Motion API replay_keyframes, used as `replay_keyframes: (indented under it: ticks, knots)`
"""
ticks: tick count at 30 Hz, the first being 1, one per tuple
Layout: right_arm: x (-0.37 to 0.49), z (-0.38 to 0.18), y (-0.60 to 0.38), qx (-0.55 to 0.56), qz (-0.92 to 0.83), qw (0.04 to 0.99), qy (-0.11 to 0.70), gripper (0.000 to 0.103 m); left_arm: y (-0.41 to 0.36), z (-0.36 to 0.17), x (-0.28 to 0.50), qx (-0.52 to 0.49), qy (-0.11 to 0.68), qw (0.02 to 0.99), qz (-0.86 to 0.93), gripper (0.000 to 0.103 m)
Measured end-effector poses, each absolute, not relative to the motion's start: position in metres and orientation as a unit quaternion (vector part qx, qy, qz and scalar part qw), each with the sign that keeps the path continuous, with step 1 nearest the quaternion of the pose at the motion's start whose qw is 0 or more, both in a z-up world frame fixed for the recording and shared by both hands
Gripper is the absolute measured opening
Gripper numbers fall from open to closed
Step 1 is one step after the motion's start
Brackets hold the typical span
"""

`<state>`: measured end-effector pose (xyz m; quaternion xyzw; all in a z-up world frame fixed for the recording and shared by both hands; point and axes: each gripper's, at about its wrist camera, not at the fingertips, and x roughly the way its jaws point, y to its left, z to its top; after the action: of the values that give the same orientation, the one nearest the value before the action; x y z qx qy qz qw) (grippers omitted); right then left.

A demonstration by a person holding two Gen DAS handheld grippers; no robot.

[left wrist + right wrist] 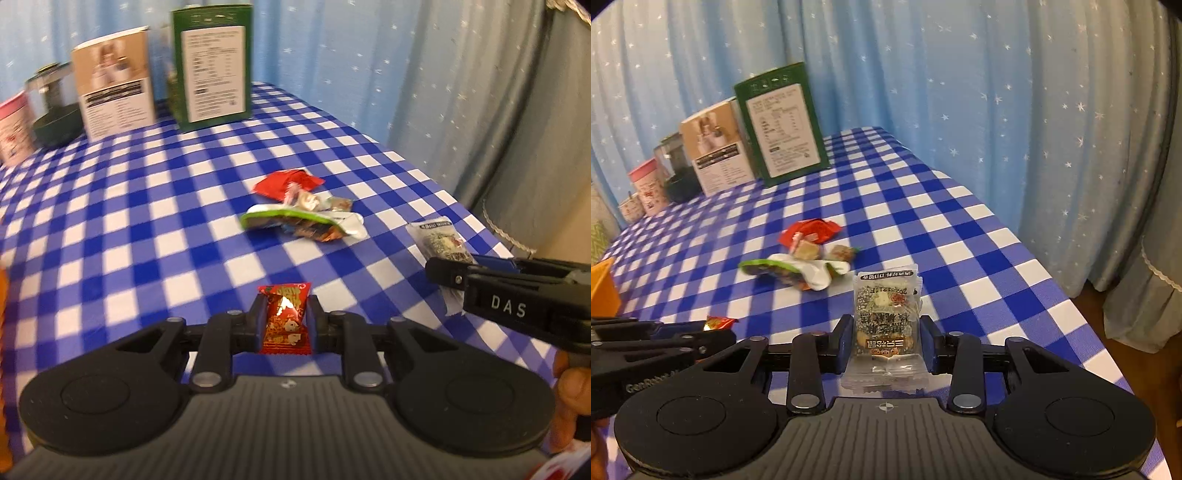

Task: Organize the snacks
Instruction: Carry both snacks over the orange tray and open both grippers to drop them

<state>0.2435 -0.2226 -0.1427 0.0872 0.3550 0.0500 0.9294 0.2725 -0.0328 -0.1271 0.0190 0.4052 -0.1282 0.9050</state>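
Observation:
My left gripper (285,314) is shut on a small red snack packet (285,320) and holds it above the checked tablecloth (147,236). My right gripper (886,332) is shut on a clear packet with a dark seeded snack (886,317). That packet also shows in the left wrist view (439,240), held by the right gripper (443,275) at the right. The left gripper (713,332) with the red packet (718,322) shows at the left of the right wrist view. A heap of loose snacks lies mid-table: a red wrapper (286,181), a green and white packet (299,219) and small candies (820,251).
At the table's back stand a green box (210,66), a beige box (114,94), a dark jar (55,110) and a pink cup (13,125). An orange container (602,284) sits at the left edge. Blue star curtains hang behind and right; the table edge runs down the right.

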Motion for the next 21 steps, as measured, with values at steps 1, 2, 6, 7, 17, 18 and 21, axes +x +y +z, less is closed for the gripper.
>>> replay_keyframes:
  ticks: [1,2,6,7,17,18,21]
  knots:
    - [0.238,-0.140,-0.219,0.085,0.055,0.929,0.355,0.038,-0.030,-0.124,0.267,0.015,0.406,0.905,-0.123,0.019]
    - [0.233,-0.139,-0.217,0.083,0.060,0.929,0.355,0.038,-0.026,-0.121,0.261,0.013,0.407,0.906,-0.117,0.019]
    - [0.208,-0.130,-0.201,0.070,0.078,0.928,0.357,0.038,-0.012,-0.107,0.235,-0.003,0.408,0.907,-0.102,0.019]
    - [0.202,-0.128,-0.197,0.069,0.082,0.927,0.359,0.038,-0.008,-0.103,0.227,-0.009,0.406,0.908,-0.102,0.019]
    - [0.138,-0.103,-0.157,0.054,0.119,0.926,0.356,0.038,0.032,-0.064,0.163,-0.029,0.388,0.918,-0.075,0.019]
    - [0.134,-0.100,-0.153,0.051,0.122,0.926,0.354,0.038,0.037,-0.061,0.157,-0.030,0.385,0.919,-0.072,0.019]
    - [0.122,-0.090,-0.140,0.045,0.134,0.927,0.348,0.038,0.051,-0.052,0.140,-0.035,0.381,0.922,-0.060,0.019]
